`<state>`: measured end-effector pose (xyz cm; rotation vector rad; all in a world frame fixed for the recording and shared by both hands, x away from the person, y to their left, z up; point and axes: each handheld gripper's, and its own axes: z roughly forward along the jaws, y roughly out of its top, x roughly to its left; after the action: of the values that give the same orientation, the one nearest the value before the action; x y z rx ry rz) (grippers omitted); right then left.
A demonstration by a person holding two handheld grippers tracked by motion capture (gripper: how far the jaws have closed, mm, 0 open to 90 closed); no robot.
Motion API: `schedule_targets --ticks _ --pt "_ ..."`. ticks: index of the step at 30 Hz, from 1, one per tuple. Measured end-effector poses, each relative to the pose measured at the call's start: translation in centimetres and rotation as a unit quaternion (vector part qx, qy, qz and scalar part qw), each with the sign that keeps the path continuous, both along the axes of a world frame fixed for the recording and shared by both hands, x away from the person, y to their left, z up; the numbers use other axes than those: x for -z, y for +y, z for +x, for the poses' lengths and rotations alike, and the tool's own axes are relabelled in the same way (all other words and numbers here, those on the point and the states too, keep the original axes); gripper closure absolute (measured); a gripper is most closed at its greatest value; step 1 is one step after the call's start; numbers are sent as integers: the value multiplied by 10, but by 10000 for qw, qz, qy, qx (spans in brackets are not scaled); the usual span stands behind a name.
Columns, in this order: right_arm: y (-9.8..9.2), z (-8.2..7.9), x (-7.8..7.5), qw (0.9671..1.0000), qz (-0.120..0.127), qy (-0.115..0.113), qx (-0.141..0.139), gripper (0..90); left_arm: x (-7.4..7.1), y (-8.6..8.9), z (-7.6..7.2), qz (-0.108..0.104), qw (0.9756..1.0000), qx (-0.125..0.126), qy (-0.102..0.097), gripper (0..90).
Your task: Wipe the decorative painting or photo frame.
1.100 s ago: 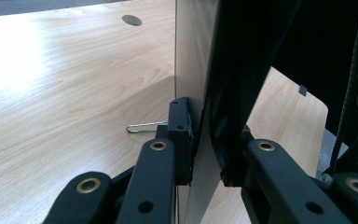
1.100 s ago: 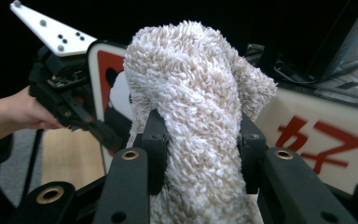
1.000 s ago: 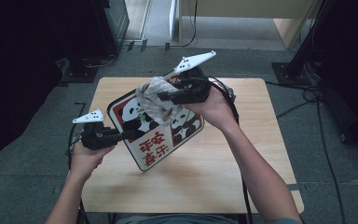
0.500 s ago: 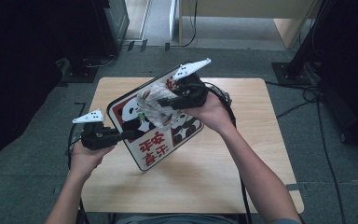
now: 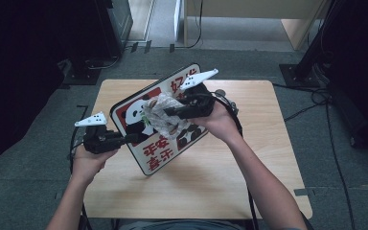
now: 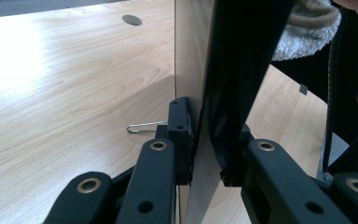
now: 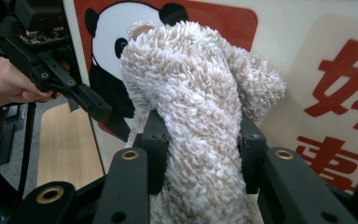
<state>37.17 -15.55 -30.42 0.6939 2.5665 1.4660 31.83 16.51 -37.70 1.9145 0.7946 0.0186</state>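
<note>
My left gripper [image 5: 124,139] is clamped on the lower left edge of the panda sign board [image 5: 172,143], which I hold tilted above the table [image 5: 268,191] in the centre of the high view. In the left gripper view the board [image 6: 233,70] runs edge-on between my jaws: thin, flat and rigid, with a pale back and a dark glossy face. I judge it light but stiff, so an edge grip is enough, though the smooth face could slide in the pads if I press sideways on it too hard. A grip near a corner gives me leverage against twisting.

My right gripper [image 5: 170,113] is closed on a fluffy cloth [image 5: 160,112], bunched against the printed face just above the middle of the board. In the right gripper view the cloth [image 7: 196,121] bulges up between the jaws, a cream-beige terry pile with short loops, soft and squashy. It compresses a lot, so I take it as a thick wad, deep in the jaws, or it will slip out in folds. It weighs next to nothing and cannot be damaged by squeezing.

The board's print [image 7: 335,88] is red characters and a black-and-white panda on a cream ground with a red panel, with rounded corners. The table is pale wood grain, matte; a small metal clip [image 6: 142,127] lies on it left of centre in the left gripper view.
</note>
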Motion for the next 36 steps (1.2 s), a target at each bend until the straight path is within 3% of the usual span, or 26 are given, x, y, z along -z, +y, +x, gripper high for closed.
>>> schedule_targets --ticks 11,36 --pt "0 -2 14 10000 17 23 -47 649 0 0 0 10 10000 1 12 792" --pt "-2 -10 44 9993 -275 235 -28 647 -1 0 -1 50 10000 -5 -3 793"
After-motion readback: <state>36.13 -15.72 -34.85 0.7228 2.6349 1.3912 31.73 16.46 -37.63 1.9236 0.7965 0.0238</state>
